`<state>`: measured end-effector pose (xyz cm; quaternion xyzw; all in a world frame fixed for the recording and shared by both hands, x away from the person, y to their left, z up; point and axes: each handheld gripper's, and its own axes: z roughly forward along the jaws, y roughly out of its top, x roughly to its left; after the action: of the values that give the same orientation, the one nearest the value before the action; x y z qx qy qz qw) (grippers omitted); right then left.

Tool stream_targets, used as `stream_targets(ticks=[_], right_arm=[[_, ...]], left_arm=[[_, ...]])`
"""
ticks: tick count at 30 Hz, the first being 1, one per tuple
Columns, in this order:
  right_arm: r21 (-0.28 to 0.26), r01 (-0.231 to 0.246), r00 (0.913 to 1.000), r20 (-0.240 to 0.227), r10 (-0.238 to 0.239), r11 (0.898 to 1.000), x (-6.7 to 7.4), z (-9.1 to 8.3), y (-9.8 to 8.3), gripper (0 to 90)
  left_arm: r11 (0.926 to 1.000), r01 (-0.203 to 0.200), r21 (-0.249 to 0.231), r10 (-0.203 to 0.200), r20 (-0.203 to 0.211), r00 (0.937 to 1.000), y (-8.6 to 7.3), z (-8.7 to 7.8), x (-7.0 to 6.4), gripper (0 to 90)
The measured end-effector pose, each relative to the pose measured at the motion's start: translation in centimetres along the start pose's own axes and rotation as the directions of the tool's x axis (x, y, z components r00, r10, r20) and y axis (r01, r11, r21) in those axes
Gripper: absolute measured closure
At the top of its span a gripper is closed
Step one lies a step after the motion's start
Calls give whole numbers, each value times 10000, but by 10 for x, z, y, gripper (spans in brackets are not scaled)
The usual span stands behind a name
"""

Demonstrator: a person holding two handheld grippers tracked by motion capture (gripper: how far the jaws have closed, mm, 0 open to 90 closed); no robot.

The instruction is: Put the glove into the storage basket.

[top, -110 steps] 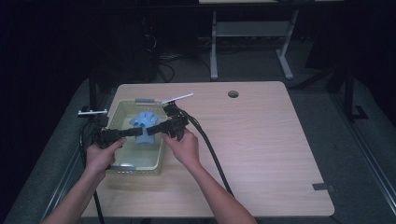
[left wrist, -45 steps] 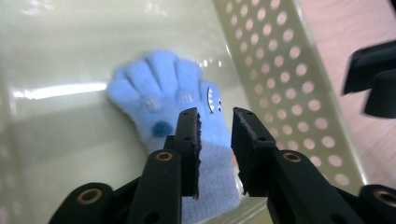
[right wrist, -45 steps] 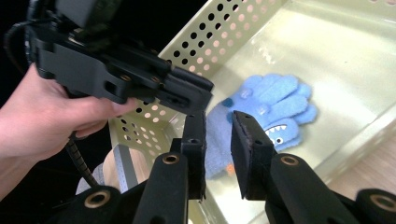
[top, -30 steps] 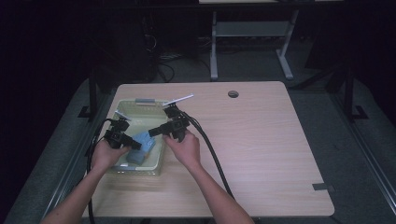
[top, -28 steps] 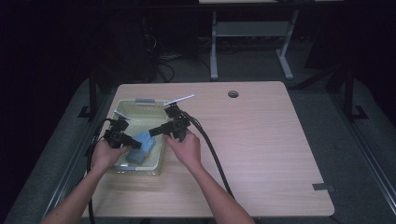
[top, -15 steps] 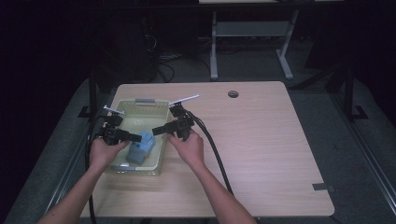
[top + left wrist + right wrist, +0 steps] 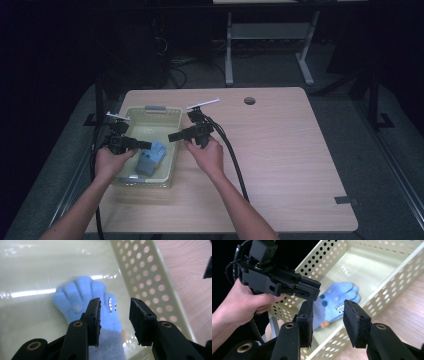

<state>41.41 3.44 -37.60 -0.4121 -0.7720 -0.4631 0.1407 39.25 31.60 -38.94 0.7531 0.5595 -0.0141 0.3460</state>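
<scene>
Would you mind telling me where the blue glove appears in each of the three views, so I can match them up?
High view: the blue glove lies in the basket, left of centre, by the left gripper.
Left gripper view: the glove lies centre, just beyond the open jaws.
Right gripper view: the glove lies centre, seen between the open jaws.
Shared landmark: the basket's perforated wall.

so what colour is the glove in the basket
Light blue with a grey cuff, clearest in the left gripper view: glove, basket.
</scene>
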Motion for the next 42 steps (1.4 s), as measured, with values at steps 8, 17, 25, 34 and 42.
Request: stream_targets(ticks=[8, 17, 25, 34, 42], right_arm=[[-91, 19, 9998, 191, -17, 10000, -4, -15, 1, 584], [-261, -37, 9995, 308, 45, 9997, -9, -34, 1, 560], [-421, 13, 9993, 371, 2, 9991, -13, -48, 0, 525], [-583, -14, 9987, 500, 43, 9983, -16, -62, -1, 496], [-632, -16, 9984, 563, 52, 9980, -21, -75, -2, 463]], left_arm=[[9976, -256, -639, 295, 617, 9977, 5, -7, -11, 558], [9944, -244, -1025, 351, 1040, 9940, 9, -7, -23, 511], [9913, -434, -1239, 592, 1270, 9901, 13, -6, -36, 466], [9902, -464, -1319, 639, 1316, 9892, 15, -3, -43, 416], [9888, -393, -1442, 611, 1500, 9868, 16, -1, -48, 383]])
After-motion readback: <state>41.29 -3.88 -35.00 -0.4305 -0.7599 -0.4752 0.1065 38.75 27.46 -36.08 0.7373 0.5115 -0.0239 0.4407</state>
